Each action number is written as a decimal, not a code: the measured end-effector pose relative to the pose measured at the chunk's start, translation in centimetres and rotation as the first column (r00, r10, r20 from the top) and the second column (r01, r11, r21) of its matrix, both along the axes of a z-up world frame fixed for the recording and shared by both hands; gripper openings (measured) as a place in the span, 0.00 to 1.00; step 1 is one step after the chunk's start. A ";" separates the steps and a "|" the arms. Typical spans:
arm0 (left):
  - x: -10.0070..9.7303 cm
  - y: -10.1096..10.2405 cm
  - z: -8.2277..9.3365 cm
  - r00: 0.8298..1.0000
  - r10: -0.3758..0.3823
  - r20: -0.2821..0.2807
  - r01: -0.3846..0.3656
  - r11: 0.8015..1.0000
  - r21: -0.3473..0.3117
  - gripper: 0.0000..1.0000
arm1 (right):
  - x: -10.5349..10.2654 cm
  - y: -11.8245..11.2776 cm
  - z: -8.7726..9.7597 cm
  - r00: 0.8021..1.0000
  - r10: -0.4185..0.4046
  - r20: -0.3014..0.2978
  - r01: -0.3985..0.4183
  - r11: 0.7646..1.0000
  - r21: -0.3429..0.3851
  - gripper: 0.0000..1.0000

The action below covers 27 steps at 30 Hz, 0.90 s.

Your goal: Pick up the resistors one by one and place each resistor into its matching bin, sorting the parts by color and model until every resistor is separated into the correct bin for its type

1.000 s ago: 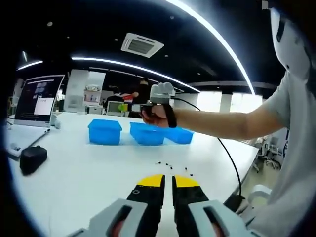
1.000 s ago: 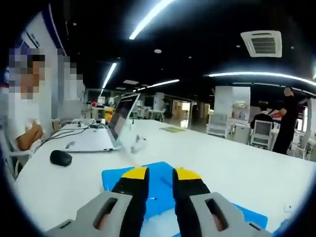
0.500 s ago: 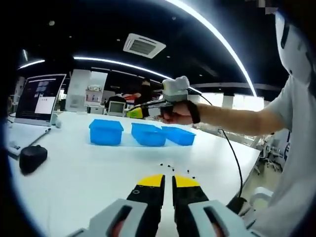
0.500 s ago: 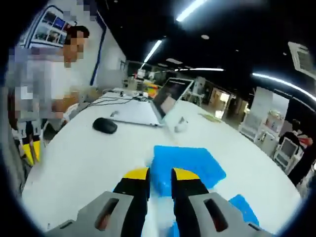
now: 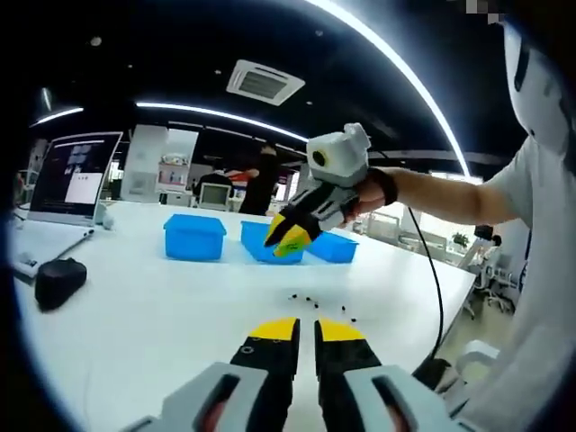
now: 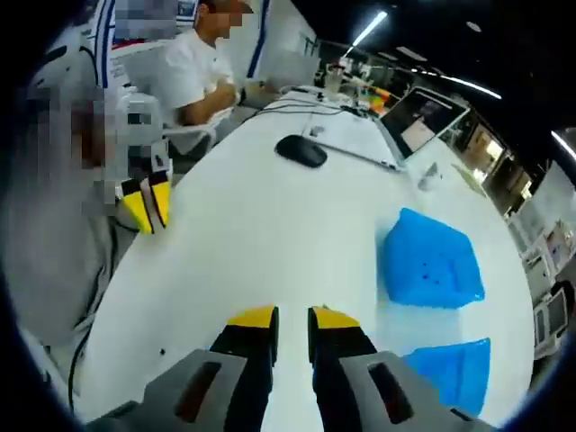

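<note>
Several small dark resistors [image 5: 306,301] lie scattered on the white table [image 5: 162,315], just beyond my left gripper [image 5: 307,331]. Its yellow-tipped jaws are pressed together with nothing held. Three blue bins stand in a row farther back: the left bin [image 5: 193,239], the middle bin [image 5: 258,244] and the right bin [image 5: 329,247]. A hand holds my right gripper [image 5: 288,239] in the air in front of the middle bin, tips pointing down toward the table. In the right gripper view its jaws [image 6: 292,319] stand a narrow gap apart, with nothing between, over bare table. Two blue bins [image 6: 432,261] lie to its right.
A laptop [image 5: 76,175] and a black mouse [image 5: 58,281] sit at the table's left. My left gripper [image 6: 144,202] appears at the left of the right gripper view. A cable [image 5: 427,297] hangs from the right arm. A person [image 6: 202,76] sits at the table's far end.
The right gripper has swung away from above the bins, toward the near side and lower, tips now pointing down. Its view has turned across the table. The left gripper has stayed put.
</note>
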<state>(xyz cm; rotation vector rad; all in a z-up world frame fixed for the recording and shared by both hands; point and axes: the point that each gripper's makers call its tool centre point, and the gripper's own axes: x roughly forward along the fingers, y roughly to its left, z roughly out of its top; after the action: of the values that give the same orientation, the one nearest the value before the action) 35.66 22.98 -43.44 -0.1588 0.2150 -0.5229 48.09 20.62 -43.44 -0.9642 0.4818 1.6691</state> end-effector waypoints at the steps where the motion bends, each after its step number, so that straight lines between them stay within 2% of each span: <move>1: 0.0 0.1 0.0 1.000 0.001 0.001 -0.001 1.000 0.000 0.10 | -0.2 -0.2 -0.4 1.000 0.003 -0.004 -0.003 1.000 -0.021 0.15; 2: 0.0 0.1 0.0 1.000 0.002 0.001 -0.002 1.000 0.000 0.10 | -0.3 -0.4 -0.7 1.000 0.004 -0.015 -0.004 0.999 -0.042 0.15; 5: 0.0 0.3 0.0 1.000 0.009 0.002 -0.009 1.000 0.001 0.10 | -0.7 -2.0 -2.4 0.993 -0.065 -0.095 0.049 0.985 -0.166 0.15; 7: -0.1 0.5 0.0 1.000 0.014 0.003 -0.014 1.000 -0.003 0.10 | -0.8 -2.2 -3.1 0.991 -0.072 -0.116 0.049 0.981 -0.188 0.15; 9: -0.2 0.6 0.0 1.000 0.020 0.005 -0.020 1.000 -0.007 0.10 | -0.5 -2.5 -3.7 0.991 -0.081 -0.109 0.057 0.976 -0.208 0.15; 13: -0.4 0.7 -0.1 1.000 0.021 0.000 -0.021 1.000 -0.009 0.10 | -0.8 -2.6 -4.2 0.990 -0.075 -0.119 0.047 0.973 -0.225 0.14; 15: -0.5 0.6 -0.2 1.000 0.019 -0.002 -0.019 1.000 -0.007 0.10 | -0.6 -2.9 -4.8 0.993 -0.063 -0.101 0.037 0.969 -0.244 0.14; 18: -0.5 0.6 -0.2 1.000 0.017 -0.001 -0.017 1.000 -0.008 0.10 | -0.5 -2.8 -5.0 0.992 -0.065 -0.108 0.036 0.969 -0.246 0.06; 21: -0.5 0.6 -0.3 1.000 0.018 -0.002 -0.018 1.000 -0.009 0.10 | -0.7 -3.1 -5.0 0.994 -0.037 -0.102 0.010 0.967 -0.255 0.06; 27: -0.3 0.6 -0.3 1.000 0.016 -0.002 -0.016 1.000 -0.011 0.10 | -0.8 -2.4 -4.2 0.992 -0.052 -0.117 0.028 0.979 -0.202 0.06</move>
<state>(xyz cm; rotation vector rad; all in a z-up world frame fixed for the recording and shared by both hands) 35.38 23.60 -43.73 -0.1712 0.2129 -0.5084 47.28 18.25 -47.62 -0.9935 0.7583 1.6720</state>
